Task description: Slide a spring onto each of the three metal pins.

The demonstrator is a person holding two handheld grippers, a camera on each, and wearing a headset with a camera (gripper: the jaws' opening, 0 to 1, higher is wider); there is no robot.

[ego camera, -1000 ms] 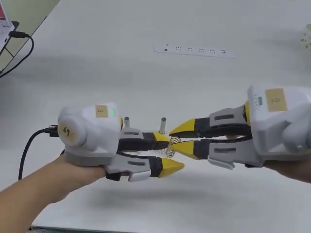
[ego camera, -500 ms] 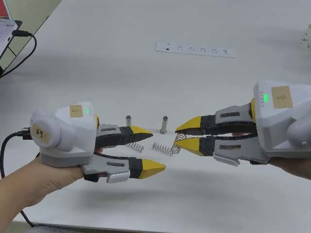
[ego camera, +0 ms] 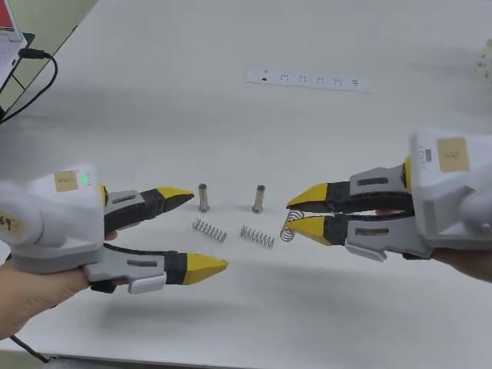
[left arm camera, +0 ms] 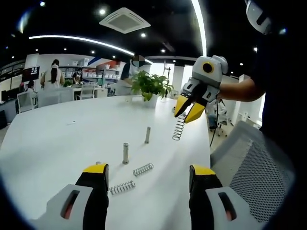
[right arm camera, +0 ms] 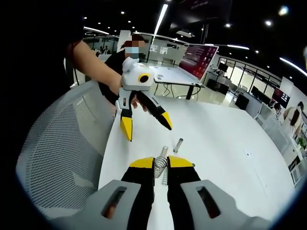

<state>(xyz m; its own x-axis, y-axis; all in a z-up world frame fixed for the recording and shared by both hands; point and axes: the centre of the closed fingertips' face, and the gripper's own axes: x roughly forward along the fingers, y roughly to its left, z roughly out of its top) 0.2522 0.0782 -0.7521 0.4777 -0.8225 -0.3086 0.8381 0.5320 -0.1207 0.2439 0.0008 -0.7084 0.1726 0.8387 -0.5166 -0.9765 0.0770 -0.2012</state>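
White table [ego camera: 231,46]; left tongs [ego camera: 209,231] wide open, right tongs [ego camera: 290,214] pinching spring [right arm camera: 161,164].

two short grey metal pins, the left pin [ego camera: 204,197] and the right pin [ego camera: 259,198], stand upright side by side, both bare. just near of them the left spring [ego camera: 209,230] and the middle spring [ego camera: 257,237] lie flat, apart. the third spring [ego camera: 287,229] hangs by one end, pinched in the right gripper [ego camera: 294,215], right of the pins.

White tabletop [ego camera: 154,92]. The pins [ego camera: 204,197] are dull grey, each spring [ego camera: 257,237] silver. Left tongs [ego camera: 209,231] and right tongs [ego camera: 290,215]: yellow tips, black middles, pale grey bodies. White power strip [ego camera: 309,79] beyond the pins.
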